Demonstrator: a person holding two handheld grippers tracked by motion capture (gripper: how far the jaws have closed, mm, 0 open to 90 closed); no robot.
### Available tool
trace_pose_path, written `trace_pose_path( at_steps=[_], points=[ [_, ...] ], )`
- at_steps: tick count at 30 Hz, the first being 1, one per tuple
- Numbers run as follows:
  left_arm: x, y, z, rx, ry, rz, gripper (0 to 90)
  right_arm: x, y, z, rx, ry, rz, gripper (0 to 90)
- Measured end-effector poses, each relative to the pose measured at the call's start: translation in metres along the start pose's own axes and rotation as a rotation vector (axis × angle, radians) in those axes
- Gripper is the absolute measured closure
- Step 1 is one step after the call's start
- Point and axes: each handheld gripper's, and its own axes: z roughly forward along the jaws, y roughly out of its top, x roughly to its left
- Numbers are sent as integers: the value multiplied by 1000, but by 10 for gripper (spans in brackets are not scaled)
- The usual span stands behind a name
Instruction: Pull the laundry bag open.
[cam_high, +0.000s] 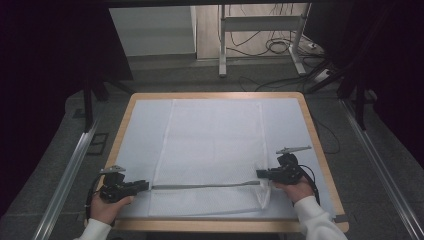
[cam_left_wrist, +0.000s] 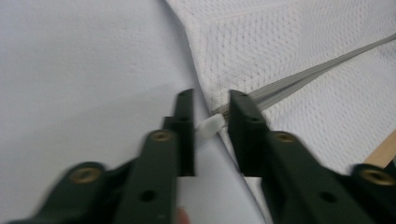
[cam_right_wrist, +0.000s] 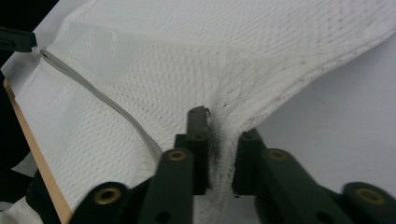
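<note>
My left gripper (cam_left_wrist: 211, 122) fills the lower frame, its jaws slightly parted around a small white zipper pull (cam_left_wrist: 208, 126). From there a grey zipper (cam_left_wrist: 308, 74) runs to the upper right across the white mesh bag (cam_left_wrist: 261, 42). A white table cover (cam_left_wrist: 84, 70) lies at left.

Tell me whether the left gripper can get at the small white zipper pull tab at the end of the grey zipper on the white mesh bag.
Probably yes: the left gripper has its jaws open around the white pull tab, nothing lying between them.
</note>
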Motion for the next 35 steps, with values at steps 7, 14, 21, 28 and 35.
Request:
trace_pose_path(
  at_steps=[7, 14, 21, 28, 35],
  points=[
    [-18, 14, -8, -90, 11, 61, 438, 4, 0, -15, -68, -78, -39, 465],
    [-32, 32, -2, -107, 51, 160, 360, 4, -5, -35, -172, -149, -99, 366],
    [-32, 43, 9, -111, 52, 175, 337, -5, -10, -41, -191, -182, -110, 333],
    [-28, 39, 5, -122, 59, 162, 333, -5, -10, -41, -209, -176, -131, 310],
    [-25, 38, 1, -136, 61, 153, 316, -6, -10, -39, -216, -186, -134, 265]
  ],
)
